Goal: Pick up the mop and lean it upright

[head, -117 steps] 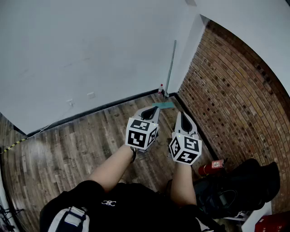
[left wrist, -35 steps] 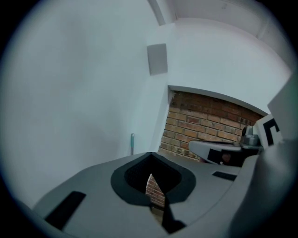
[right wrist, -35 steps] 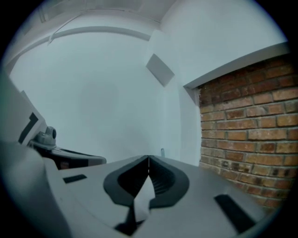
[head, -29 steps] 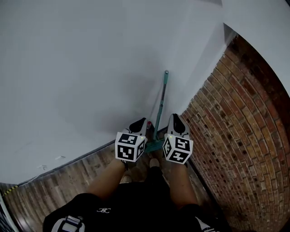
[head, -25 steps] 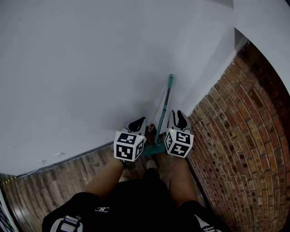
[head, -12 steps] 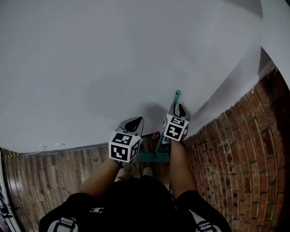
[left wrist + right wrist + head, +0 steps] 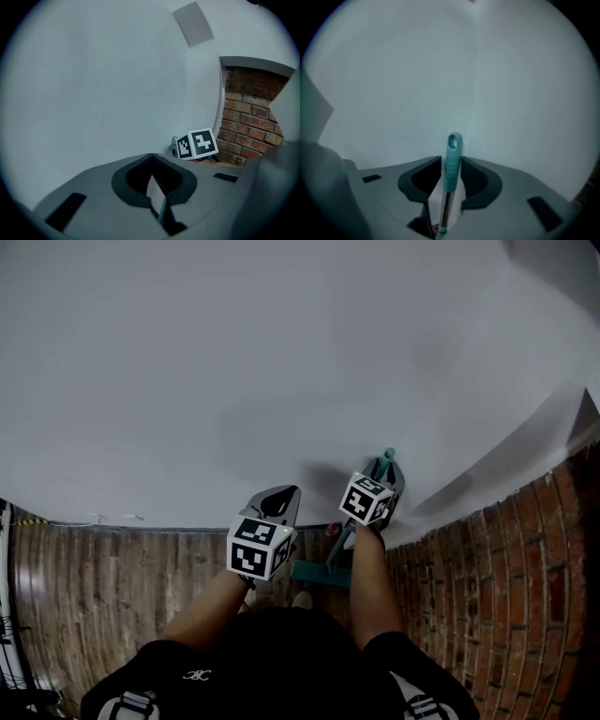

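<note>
Mop (image 7: 452, 159) upright — white wall (image 7: 234, 352) behind, brickwork (image 7: 506, 596) beside.

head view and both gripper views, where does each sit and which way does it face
Head view: on the person's head, looking steeply down at the white wall; shows forearms, left gripper, right gripper.
Left gripper view: on that gripper, facing the wall and brickwork; its shut, empty jaws show.
Right gripper view: on that gripper, facing the wall; its jaws are opening around the mop handle.
Shared: head and left gripper views show the right gripper's cube.
</note>
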A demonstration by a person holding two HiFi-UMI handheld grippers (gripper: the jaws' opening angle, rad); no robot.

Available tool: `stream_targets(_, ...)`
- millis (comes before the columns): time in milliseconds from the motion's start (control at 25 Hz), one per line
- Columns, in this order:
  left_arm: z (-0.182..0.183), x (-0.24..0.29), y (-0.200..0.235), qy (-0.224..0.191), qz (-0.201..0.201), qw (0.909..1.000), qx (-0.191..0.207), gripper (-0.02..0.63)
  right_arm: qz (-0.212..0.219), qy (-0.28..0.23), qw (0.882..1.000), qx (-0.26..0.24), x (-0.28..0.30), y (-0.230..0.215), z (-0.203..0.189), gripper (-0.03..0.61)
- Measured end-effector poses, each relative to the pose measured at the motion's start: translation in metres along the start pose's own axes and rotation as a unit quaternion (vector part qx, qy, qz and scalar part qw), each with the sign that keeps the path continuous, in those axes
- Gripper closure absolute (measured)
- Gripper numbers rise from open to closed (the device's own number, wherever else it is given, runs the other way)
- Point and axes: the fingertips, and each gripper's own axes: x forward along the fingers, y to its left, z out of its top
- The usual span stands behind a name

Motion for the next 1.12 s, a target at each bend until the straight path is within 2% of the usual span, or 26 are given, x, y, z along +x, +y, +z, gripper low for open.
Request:
stream_targets(240, 0.002, -0.003, 0.003, -0.006, 0.006, 1.0, -0.003, 0.618, -0.006, 0.006, 1.0, 0.007, 0.005, -0.003, -0.001, 0.469)
stream_targets(480, -0.002, -0.014, 0.004, -0.009, -0.002, 1.0, -0.003, 0.618, 0.002, -0.003, 1.0, 0.008, -0.017, -0.001, -0.002, 0.471)
stream_targets(680, 0.001, -0.023, -0.001, -0.016, -0.023, 0.9996, 0.005, 0.618, 0.005, -0.024, 1.0, -0.01, -0.049, -0.001, -0.005, 0.468)
stream_targets(1120, -0.008, -0.04, -0.026, -0.018, -0.09, 0.9957, 0.013, 0.618, 0.038, -0.076, 0.996, 0.029, -0.156, 0.003, -0.032, 0.471)
